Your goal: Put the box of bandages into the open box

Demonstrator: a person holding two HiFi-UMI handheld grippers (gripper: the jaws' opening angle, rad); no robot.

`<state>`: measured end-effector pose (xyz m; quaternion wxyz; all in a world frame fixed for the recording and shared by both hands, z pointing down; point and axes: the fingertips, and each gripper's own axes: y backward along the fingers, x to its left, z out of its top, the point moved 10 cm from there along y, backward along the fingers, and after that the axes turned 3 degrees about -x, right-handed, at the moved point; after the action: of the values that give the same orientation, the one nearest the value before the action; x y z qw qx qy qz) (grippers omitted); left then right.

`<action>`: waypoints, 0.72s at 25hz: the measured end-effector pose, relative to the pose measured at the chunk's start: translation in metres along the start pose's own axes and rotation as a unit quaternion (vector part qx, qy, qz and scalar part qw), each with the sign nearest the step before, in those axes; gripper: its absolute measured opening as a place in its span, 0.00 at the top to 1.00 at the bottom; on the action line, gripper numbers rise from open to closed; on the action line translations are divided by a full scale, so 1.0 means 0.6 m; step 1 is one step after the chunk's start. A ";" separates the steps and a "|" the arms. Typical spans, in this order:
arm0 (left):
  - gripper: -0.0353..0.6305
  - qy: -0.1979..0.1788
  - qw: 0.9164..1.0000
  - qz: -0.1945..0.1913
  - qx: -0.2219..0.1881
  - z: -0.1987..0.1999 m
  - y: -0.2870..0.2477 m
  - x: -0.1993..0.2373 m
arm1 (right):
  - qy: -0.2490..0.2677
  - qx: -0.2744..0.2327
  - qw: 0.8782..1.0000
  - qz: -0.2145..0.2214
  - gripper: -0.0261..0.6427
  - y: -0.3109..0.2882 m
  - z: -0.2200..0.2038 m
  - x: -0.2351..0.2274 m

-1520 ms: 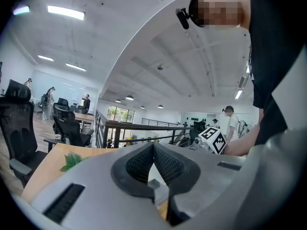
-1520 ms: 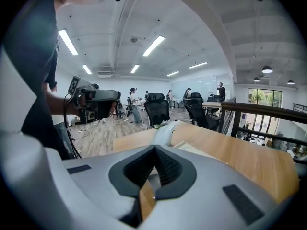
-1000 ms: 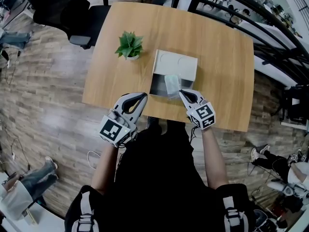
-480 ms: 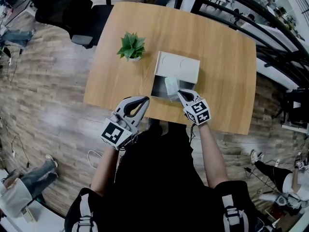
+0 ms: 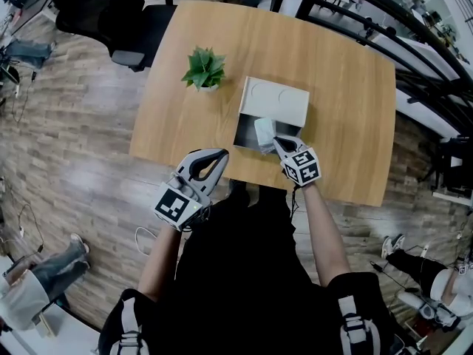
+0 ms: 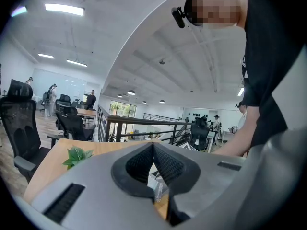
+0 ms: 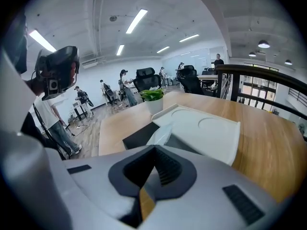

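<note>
The open box [image 5: 247,134] stands on the wooden table [image 5: 340,87], its dark inside near the front edge and its white lid [image 5: 277,102] lying back. A pale box of bandages [image 5: 264,132] hangs tilted over the dark inside, with my right gripper [image 5: 276,140] shut on its near end. In the right gripper view the bandage box [image 7: 161,134] sticks out past the shut right gripper [image 7: 154,148], with the open box [image 7: 140,136] and its lid [image 7: 206,128] just beyond. My left gripper [image 5: 219,154] hovers at the table's front edge, shut and empty; its tips [image 6: 153,145] meet.
A small potted plant [image 5: 204,69] stands left of the open box and also shows as the plant [image 6: 76,155] in the left gripper view. A black office chair [image 5: 111,21] is beyond the table's left corner. Black railings [image 5: 414,58] run along the right side.
My right gripper has sunk with the bandage box, closer to the open box's dark inside. The left gripper has stayed where it was.
</note>
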<state>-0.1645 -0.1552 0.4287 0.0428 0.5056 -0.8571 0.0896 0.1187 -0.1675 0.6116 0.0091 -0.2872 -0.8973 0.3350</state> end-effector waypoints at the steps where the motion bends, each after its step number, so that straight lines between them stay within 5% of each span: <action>1: 0.91 0.000 1.000 0.000 0.000 0.000 0.001 0.000 | 0.000 0.002 1.000 -0.001 0.93 -0.002 -0.001 -0.001; 18: 0.91 0.005 1.000 0.008 -0.001 -0.002 0.007 0.004 | 0.025 0.088 0.996 0.010 0.93 -0.061 -0.013 -0.016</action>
<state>-0.1695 -0.1548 0.4297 0.0470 0.4979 -0.8610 0.0919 0.1096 -0.1904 0.6418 0.0533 -0.3025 -0.8609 0.4056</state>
